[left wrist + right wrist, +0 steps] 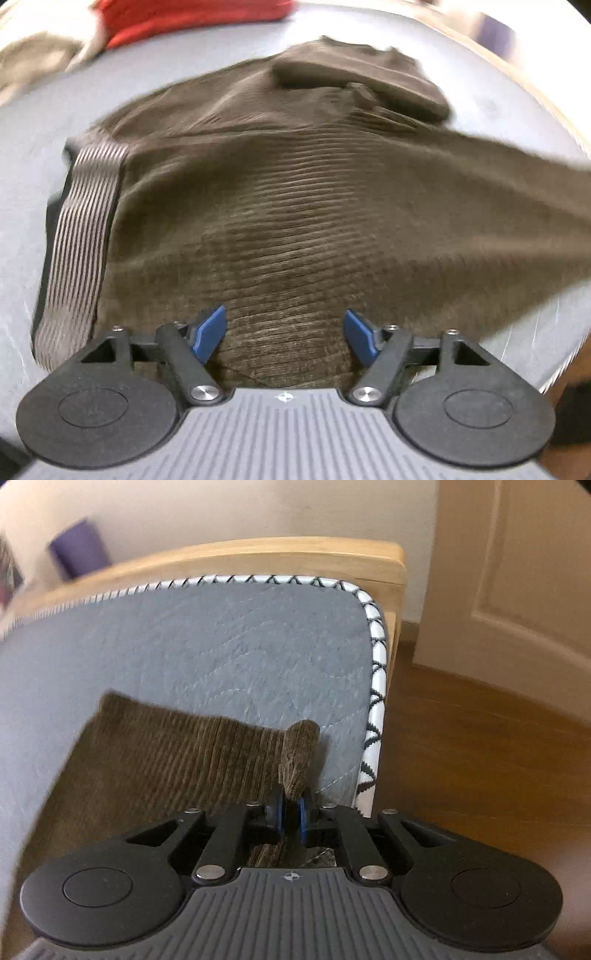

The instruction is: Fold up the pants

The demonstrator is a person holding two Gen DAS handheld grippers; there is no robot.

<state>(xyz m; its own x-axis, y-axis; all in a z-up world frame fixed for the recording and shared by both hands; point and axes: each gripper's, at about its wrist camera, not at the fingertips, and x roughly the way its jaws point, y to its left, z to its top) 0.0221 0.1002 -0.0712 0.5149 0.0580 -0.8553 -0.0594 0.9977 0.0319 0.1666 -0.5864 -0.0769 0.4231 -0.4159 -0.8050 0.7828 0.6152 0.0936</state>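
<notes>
Brown corduroy pants (295, 192) lie on a grey quilted mat (22, 155), with a striped waistband (85, 236) at the left. My left gripper (284, 332) is open just above the fabric, blue pads apart. In the right wrist view, my right gripper (291, 812) is shut on a bunched edge of the pants (299, 753), near the mat's right edge; the leg (177, 760) stretches away to the left.
A red cloth (177, 18) and a beige cloth (40, 55) lie at the far left of the mat. The mat (229, 642) has a white patterned border on a wooden frame (258, 557). A wood floor (480, 746) and a door lie to the right.
</notes>
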